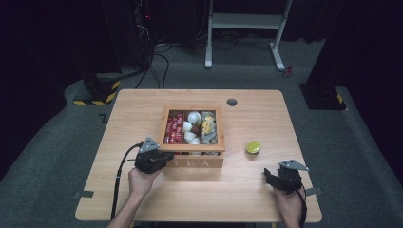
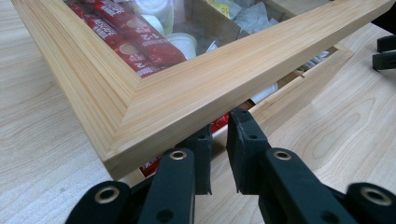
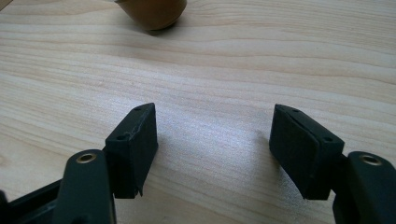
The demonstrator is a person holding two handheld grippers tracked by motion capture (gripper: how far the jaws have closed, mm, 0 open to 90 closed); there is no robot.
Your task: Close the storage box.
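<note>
My left gripper (image 2: 218,154) under near corner of tea box lid (image 2: 187,100), jaws nearly together, thin gap, gripping nothing; lid raised off box (image 1: 199,162). My right gripper (image 3: 212,149) jaws wide apart, empty, above table (image 3: 224,70), yellow-green pod (image 1: 253,147) nearby.

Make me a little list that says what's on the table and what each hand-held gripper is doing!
Table: light wood
Box: wooden tea box, lid raised slightly at the front
Inside: red packets, white cups, pale sachets
Beside box: yellow-green object
Left hand-held gripper: nearly closed, jaws under lid corner
Right hand-held gripper: open, holding nothing
</note>
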